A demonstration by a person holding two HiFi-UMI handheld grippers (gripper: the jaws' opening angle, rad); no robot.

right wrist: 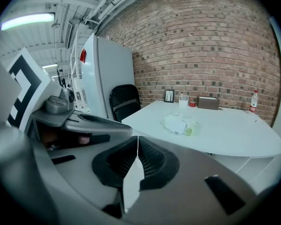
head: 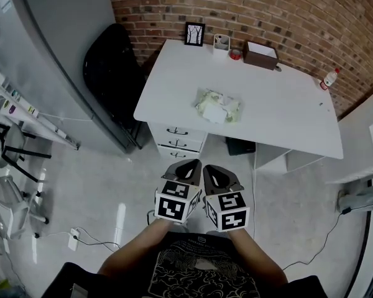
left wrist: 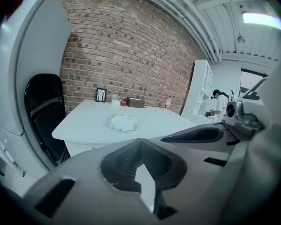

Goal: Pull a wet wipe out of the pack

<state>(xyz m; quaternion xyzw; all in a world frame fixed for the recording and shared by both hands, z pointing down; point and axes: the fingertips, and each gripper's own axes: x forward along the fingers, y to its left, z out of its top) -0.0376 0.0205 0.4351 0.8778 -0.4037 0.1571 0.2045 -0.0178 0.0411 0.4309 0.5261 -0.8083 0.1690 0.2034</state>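
Note:
The wet wipe pack [head: 219, 107], pale green with a white flap on top, lies near the middle of the white table [head: 286, 113]. Both grippers are held side by side over the floor, short of the table's front edge and well apart from the pack. My left gripper [head: 189, 164] is shut with nothing in it, and so is my right gripper [head: 215, 170]. The left gripper view shows the jaws' tips [left wrist: 140, 142] meeting, with the pack [left wrist: 123, 123] far ahead. In the right gripper view the jaws [right wrist: 137, 139] are pressed together and the pack [right wrist: 179, 124] lies ahead on the table.
A black chair [head: 109, 67] stands left of the table, against the brick wall. At the table's back edge are a picture frame [head: 194, 34], a cup [head: 222, 41] and a brown box [head: 260, 54]; a bottle [head: 329, 78] stands far right. Drawers [head: 180, 138] sit below. Shelving [head: 25, 113] stands left.

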